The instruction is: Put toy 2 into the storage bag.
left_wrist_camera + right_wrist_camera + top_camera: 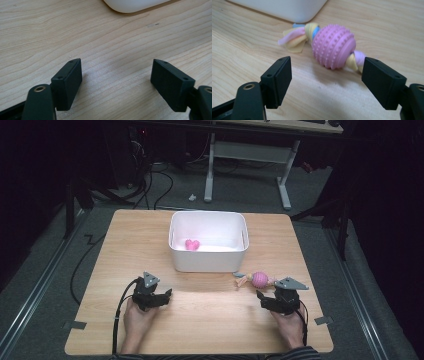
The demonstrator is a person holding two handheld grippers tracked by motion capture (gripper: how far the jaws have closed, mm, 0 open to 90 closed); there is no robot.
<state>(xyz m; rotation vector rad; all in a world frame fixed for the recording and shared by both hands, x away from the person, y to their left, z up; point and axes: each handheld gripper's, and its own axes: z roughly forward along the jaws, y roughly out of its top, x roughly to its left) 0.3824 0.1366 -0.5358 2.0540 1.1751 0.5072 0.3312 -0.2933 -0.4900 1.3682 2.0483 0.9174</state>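
The toy (333,46) is a pink ball with rows of little bumps all over it. A soft twisted rope goes through the ball and sticks out at both ends. One end spreads into floppy strips of pink, yellow and blue cloth. The other end is a short yellow and purple twist. The toy lies flat on the wooden table (210,320). Its floppy end is right by the front right corner of the white bin (207,260). Seen from above, the toy (258,279) lies just outside the bin.
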